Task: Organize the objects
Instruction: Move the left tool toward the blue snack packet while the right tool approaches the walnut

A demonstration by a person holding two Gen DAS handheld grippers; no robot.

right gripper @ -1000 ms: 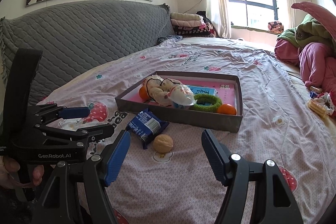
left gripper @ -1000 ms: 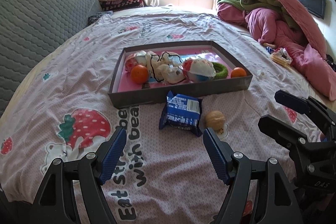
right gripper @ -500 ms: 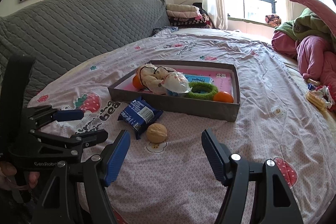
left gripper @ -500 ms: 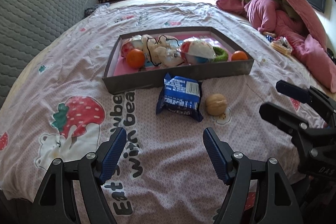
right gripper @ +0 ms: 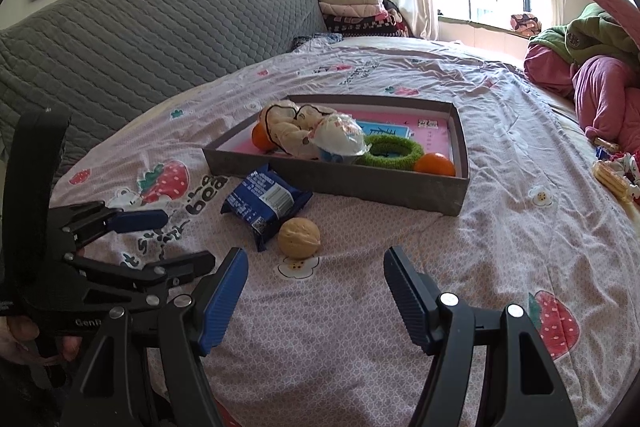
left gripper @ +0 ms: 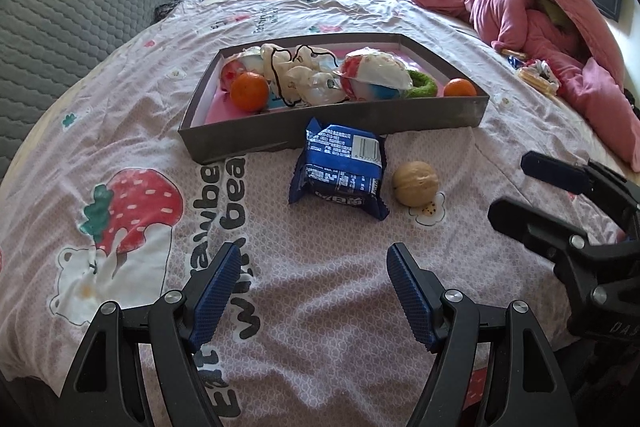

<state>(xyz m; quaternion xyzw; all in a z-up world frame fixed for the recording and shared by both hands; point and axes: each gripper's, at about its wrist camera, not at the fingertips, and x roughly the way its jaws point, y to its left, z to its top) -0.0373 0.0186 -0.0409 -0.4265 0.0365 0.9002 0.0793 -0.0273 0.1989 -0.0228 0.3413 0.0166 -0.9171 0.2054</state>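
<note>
Blue snack packet [left gripper: 341,165] lies flat on bed, touching grey tray's [left gripper: 280,137] near wall. Walnut [left gripper: 415,183] just beside packet. Tray holds two oranges [left gripper: 249,91], green ring [left gripper: 422,83], wrapped items, possibly toys.

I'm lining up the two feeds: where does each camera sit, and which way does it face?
Left wrist: on the left hand-held gripper, facing the blue snack packet and gray tray; right hand-held gripper at its right edge.
Right wrist: on the right hand-held gripper, facing the walnut; left hand-held gripper at left.
Shared: packet, walnut, tray.
</note>
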